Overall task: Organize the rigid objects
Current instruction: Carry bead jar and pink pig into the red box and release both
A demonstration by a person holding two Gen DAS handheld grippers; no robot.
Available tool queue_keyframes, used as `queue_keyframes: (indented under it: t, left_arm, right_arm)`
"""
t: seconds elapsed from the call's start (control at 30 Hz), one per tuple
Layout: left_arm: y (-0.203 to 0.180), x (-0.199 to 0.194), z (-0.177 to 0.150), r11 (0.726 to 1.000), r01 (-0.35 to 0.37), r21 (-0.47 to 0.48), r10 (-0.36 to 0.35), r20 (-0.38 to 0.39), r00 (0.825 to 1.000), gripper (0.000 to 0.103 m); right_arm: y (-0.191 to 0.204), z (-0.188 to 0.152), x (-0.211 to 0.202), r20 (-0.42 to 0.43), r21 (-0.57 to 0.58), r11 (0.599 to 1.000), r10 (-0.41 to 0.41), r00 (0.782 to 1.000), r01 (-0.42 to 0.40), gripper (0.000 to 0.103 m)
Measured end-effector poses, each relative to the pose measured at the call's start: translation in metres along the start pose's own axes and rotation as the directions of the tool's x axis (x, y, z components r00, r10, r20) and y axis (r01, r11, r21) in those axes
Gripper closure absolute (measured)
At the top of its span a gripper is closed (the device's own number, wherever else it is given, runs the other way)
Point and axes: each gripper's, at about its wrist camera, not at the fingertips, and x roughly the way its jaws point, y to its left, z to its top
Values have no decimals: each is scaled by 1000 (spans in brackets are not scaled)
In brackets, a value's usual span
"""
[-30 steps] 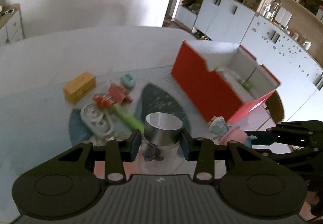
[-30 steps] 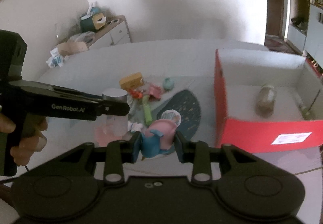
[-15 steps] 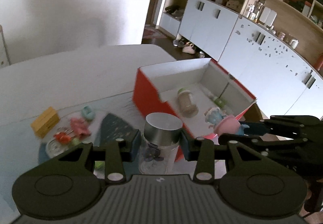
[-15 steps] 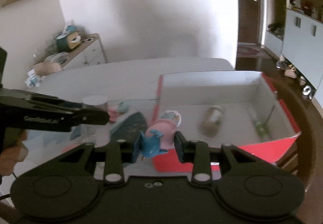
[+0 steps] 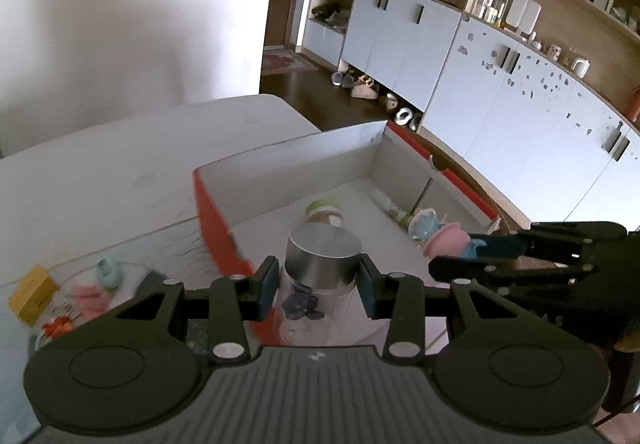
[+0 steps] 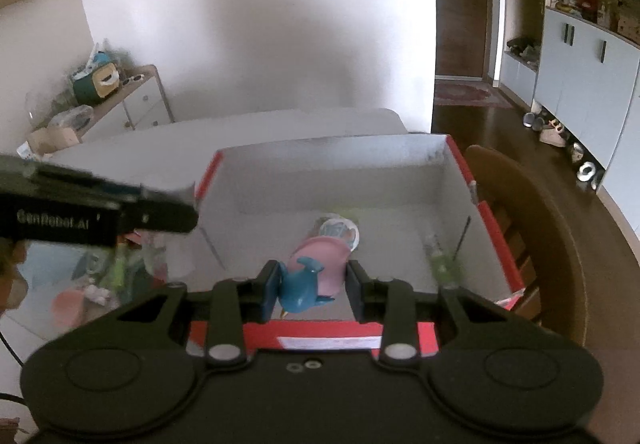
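My left gripper point(image 5: 318, 292) is shut on a clear glass jar with a silver lid point(image 5: 322, 254) and holds it over the near left corner of the red box point(image 5: 218, 232). My right gripper point(image 6: 312, 286) is shut on a pink and blue toy point(image 6: 316, 268) and holds it above the box's near wall point(image 6: 320, 332). In the left wrist view the right gripper point(image 5: 472, 246) comes in from the right with the toy point(image 5: 446, 240). A bottle point(image 5: 324, 210) and a thin green item point(image 6: 440, 264) lie inside the box.
Small loose items lie on the table left of the box: a yellow block point(image 5: 32, 294), a pink clip point(image 5: 88, 294), a mint piece point(image 5: 109, 272). A wooden chair point(image 6: 532, 228) stands right of the box. White cabinets point(image 5: 500, 92) line the right wall.
Both grippers have carried their objects rightward from the pile of items to above the red box. The box has grown larger and moved to the centre in both views.
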Motion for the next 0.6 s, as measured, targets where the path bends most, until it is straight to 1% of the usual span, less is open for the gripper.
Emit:
queue_keyframes:
  t: [0.17, 0.4, 0.6]
  left_arm:
    - [-16, 23, 20, 1000, 1, 13, -1, -1, 1000, 62]
    - [-38, 71, 44, 1000, -3, 17, 4, -55, 998, 62]
    - [-53, 108, 61, 1000, -3, 28, 5, -78, 997, 63]
  right_arm:
    - [-18, 0, 15, -16, -16, 1000, -2, 1000, 2, 69]
    - [-36, 0, 37, -60, -42, 999, -2, 998, 0, 69]
    - [-43, 2, 60, -102, -76, 997, -13, 995, 5, 69]
